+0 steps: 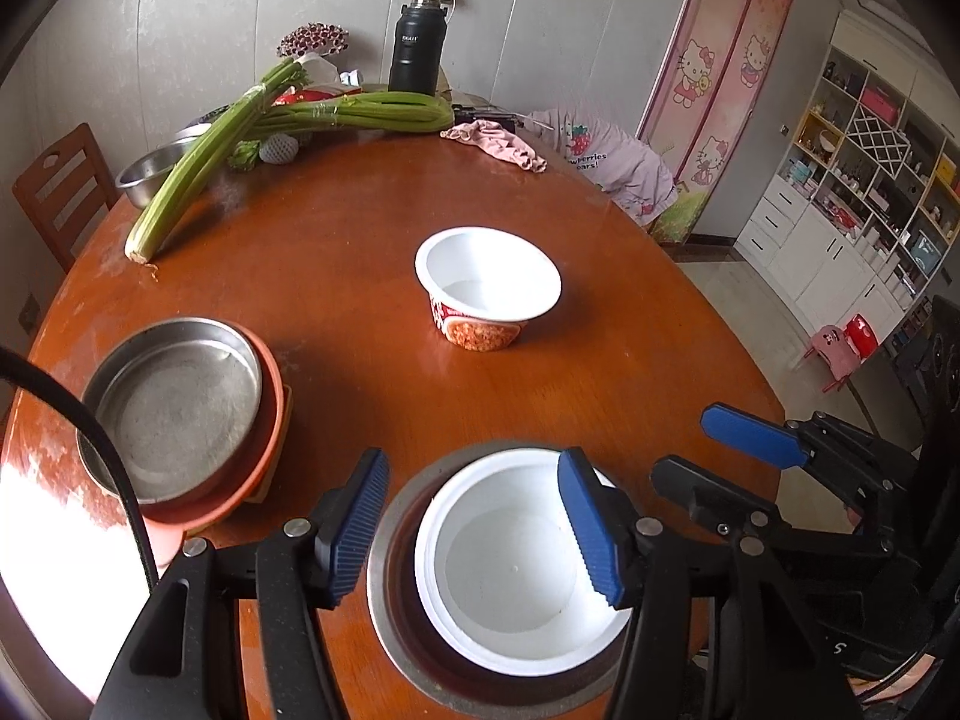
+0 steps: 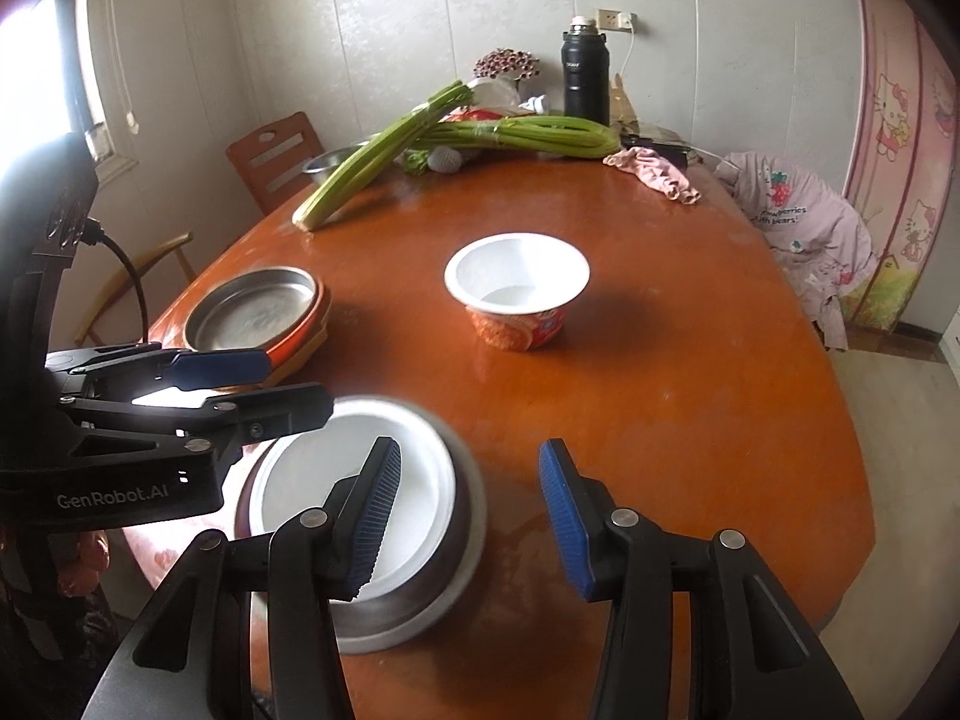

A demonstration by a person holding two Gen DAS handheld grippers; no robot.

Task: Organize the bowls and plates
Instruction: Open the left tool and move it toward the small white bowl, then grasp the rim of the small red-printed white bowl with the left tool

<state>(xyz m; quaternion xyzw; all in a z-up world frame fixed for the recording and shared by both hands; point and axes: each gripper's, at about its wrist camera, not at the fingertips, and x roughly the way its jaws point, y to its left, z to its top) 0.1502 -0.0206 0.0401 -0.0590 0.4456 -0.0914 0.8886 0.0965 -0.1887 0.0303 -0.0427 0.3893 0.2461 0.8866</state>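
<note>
1. Hovering over the near edge of the table [image 1: 360,228], the left gripper [image 1: 474,534] has its jaws released around nothing; one blue pad hangs over the rim of the white bowl [image 1: 510,570] below it without pressing on it.
2. That white bowl sits nested inside a steel bowl [image 1: 384,564], so this pair looks already stacked.
3. The right gripper [image 2: 468,516] is likewise unclenched and empty, with the nested pair just to its left.
4. The coming move likely turns on the noodle cup [image 2: 517,294]: it stands upright and alone beyond the nested pair, toward the table's middle, well apart from both grippers. It lies almost straight ahead of the right gripper, which seems the nearer (only slightly).
5. Left of the nested pair, a steel plate [image 1: 174,408] rests on an orange plate [image 1: 264,450].
6. Beyond the cup, at the far edge, lie celery stalks [image 1: 198,162], a black flask [image 1: 418,48] and a pink cloth [image 1: 498,141].
7. The wood is glossy and glaring near the window, so a cup may slide.
</note>
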